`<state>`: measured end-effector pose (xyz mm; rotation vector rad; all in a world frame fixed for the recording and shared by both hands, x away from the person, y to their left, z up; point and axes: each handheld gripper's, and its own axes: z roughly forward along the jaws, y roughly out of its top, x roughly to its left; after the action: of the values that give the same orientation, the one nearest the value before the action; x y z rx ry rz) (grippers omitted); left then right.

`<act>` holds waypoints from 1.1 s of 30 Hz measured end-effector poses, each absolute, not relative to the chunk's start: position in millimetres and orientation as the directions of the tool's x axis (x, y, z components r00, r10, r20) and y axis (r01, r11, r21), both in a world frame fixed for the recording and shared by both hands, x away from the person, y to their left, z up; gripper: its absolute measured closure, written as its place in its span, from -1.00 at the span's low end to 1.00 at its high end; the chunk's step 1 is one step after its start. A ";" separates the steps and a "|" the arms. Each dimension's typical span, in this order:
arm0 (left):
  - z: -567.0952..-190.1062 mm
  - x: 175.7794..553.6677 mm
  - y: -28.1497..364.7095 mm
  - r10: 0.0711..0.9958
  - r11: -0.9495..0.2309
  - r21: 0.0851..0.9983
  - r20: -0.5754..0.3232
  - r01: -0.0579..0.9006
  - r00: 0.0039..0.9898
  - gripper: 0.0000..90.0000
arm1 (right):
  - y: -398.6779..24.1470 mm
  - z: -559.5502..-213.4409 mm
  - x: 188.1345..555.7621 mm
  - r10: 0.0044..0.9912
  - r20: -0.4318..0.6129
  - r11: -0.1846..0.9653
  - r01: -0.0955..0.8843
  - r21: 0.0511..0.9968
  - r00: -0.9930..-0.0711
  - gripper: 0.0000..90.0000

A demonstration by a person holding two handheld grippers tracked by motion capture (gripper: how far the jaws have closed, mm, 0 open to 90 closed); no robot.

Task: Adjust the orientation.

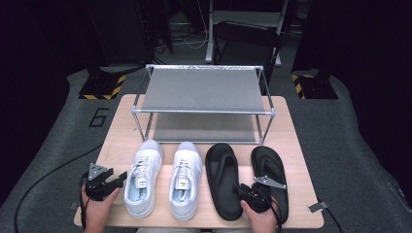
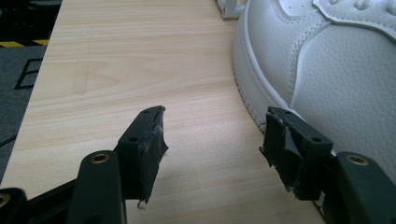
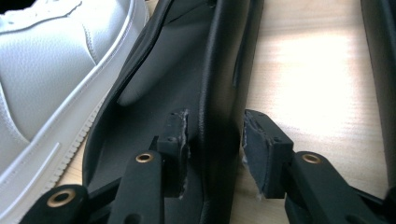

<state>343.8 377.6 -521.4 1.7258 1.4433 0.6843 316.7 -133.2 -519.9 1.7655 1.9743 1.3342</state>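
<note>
the wooden table (image 1: 291, 145) is pretty crowded along its near edge: two white sneakers and two black sandals are lined up side by side, heels toward the person, with a two-tier metal shoe rack (image 1: 203, 99) set across the far half. bare wood is left mostly at the left and right margins and in a thin strip between the shoes and the rack. the left sandal (image 1: 223, 179) is laid just right of the right sneaker (image 1: 185, 178), and a narrow gap of table is seen between it and the right sandal (image 1: 270, 180).

the right gripper (image 3: 215, 140) is held low at the heel end of the left sandal, with the hand coming in from the bottom edge. the sandal's right rim is straddled by the jaws, one pad inside over the footbed, the other outside over the wood. it can't be told for sure if the pads are pressed on the rim or just loose around it.

the left gripper (image 2: 212, 144) is held just left of the left sneaker (image 1: 142, 178), near the table's left edge, pointed along the wood. its jaws are spread wide with nothing between them, one pad right up against the sneaker's sole edge.

small tags are seen on the sneaker tongues, but nothing on them can be read. a "6" (image 1: 99, 117) is marked on the grey floor left of the table.
</note>
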 end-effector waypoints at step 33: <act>-520.0 343.2 378.9 0.974 -0.065 0.823 -0.071 0.565 0.216 -0.16 | -133.8 -531.9 311.3 0.768 0.609 -0.268 0.763 0.589 -0.200 0.33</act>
<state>343.2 378.9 -520.0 1.7319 1.4437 0.6809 311.3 -133.8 -531.9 1.9830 1.8978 1.5174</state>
